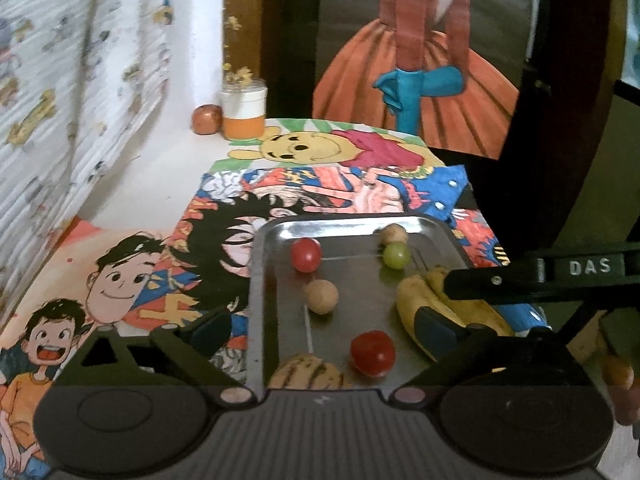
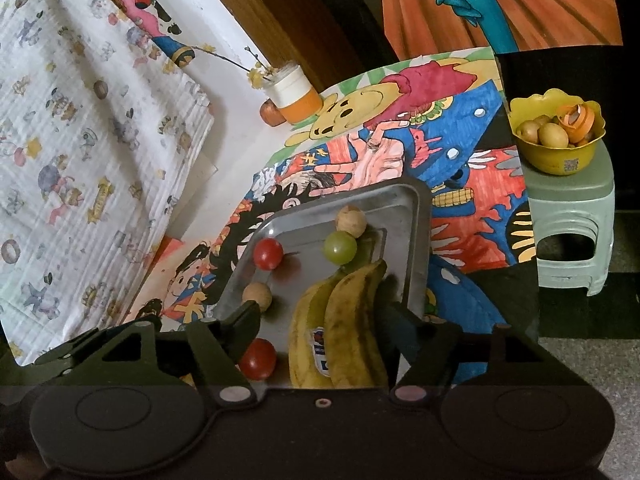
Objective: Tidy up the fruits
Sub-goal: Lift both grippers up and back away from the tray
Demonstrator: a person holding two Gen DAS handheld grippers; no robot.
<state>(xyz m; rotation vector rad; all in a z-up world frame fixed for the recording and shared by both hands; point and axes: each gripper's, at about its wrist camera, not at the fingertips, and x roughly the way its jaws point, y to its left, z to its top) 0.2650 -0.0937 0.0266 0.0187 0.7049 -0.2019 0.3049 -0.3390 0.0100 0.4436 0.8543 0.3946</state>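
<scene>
Right gripper [image 2: 320, 320] spread wide, fingers either side of bananas [image 2: 340, 332] lying on metal tray [image 2: 420, 240]. Left gripper [image 1: 324, 328] also apart above tray's near edge, red tomato [image 1: 373, 353] between fingers; grape [image 1: 397, 255] farther ahead.

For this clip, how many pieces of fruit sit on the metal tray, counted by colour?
On the metal tray:
Red round fruits: 2
Green round fruit: 1
Tan round fruits: 2
Yellow bananas: 2
Tan ridged piece at the near edge: 1, seen only in the left wrist view
Total: 8
</scene>
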